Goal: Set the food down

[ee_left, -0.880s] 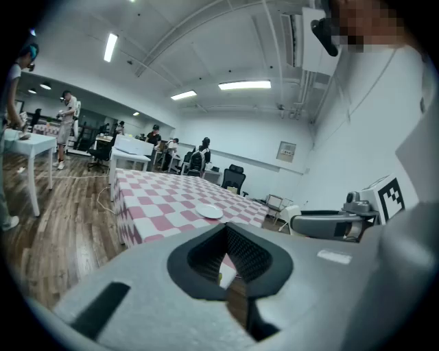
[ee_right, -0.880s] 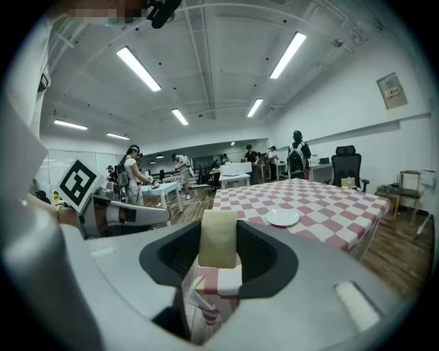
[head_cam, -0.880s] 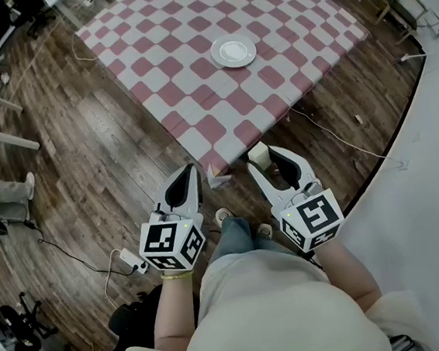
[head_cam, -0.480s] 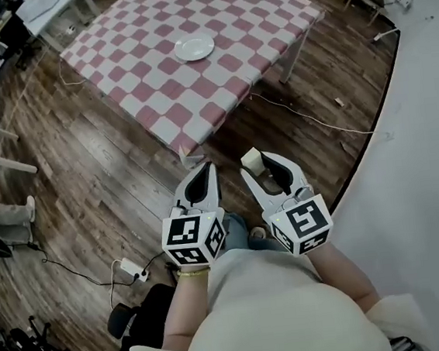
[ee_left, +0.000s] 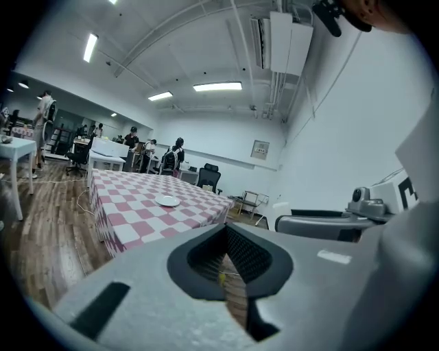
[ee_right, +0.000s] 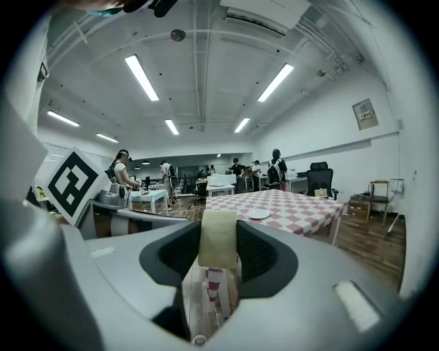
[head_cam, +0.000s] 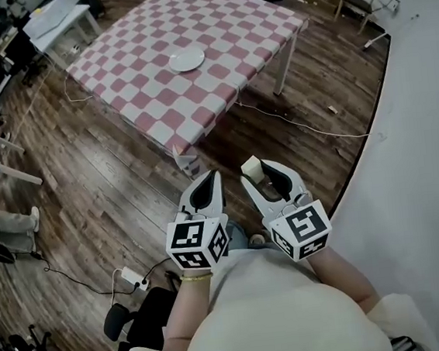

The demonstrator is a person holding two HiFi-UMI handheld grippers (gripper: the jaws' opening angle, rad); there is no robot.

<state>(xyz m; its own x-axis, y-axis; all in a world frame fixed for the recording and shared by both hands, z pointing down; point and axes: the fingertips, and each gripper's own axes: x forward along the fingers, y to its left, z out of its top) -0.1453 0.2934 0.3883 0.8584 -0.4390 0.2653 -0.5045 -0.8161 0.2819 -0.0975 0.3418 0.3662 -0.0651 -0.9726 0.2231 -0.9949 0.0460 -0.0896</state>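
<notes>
Cream food [ee_right: 218, 238], a pale upright block, sits in the right gripper [head_cam: 269, 175]. The jaws stand wide but are closed against its two sides, near their tips. Just beside it, the left gripper [head_cam: 207, 184] has its jaws together with nothing between them. Both are held close in front of the person's body, pointing slightly downward over the wooden floor [head_cam: 110, 174].

Farther off stands the table [head_cam: 141, 101] under a red-and-white chequered cloth, its near corner toward the person. A white plate [head_cam: 187, 60] lies on it toward the middle, and it looks bare. The food is well apart from both.

My reading is that the carry is in hand and the setting down has not begun. The plate looks like the likely target, though the task names no spot. The next move calls for closing the gap to the table. The right gripper then has to reach in past the near edge and lower the block until it rests, before the jaws part.
</notes>
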